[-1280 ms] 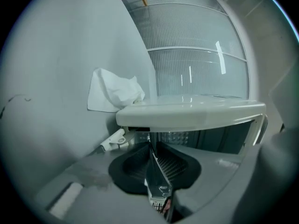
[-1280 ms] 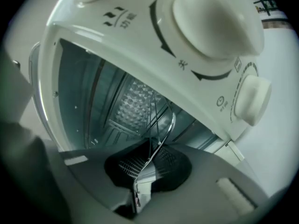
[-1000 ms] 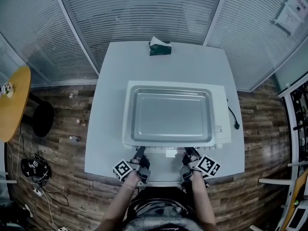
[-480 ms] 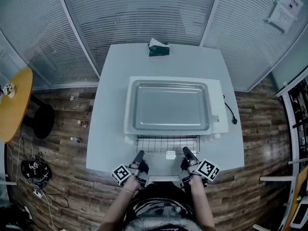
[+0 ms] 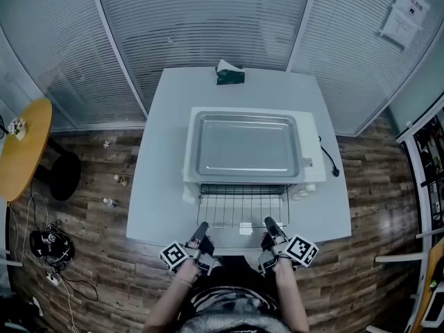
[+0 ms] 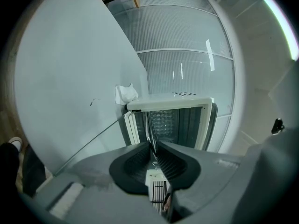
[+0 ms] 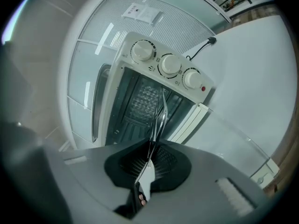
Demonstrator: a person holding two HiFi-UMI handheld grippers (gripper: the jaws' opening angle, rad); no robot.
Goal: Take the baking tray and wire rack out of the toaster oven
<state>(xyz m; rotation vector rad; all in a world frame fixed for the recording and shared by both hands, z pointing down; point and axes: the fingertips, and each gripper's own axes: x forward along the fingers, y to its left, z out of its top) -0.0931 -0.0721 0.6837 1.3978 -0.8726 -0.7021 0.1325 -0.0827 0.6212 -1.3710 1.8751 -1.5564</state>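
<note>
The wire rack sticks out of the front of the white toaster oven, level above the open glass door. My left gripper is shut on the rack's near left edge, and my right gripper is shut on its near right edge. In the left gripper view the rack runs edge-on from the shut gripper into the oven's dark mouth. The right gripper view shows the same: the rack pinched in the gripper. The baking tray lies on top of the oven.
The oven stands on a white table with a tissue box at its far edge. A power cord trails at the oven's right. Three knobs line the oven's front. A yellow round table and a dark stool stand at left.
Both grippers have drawn back toward the table's front edge, and the wire rack has slid out of the oven with them. The tray on top has stayed put.
</note>
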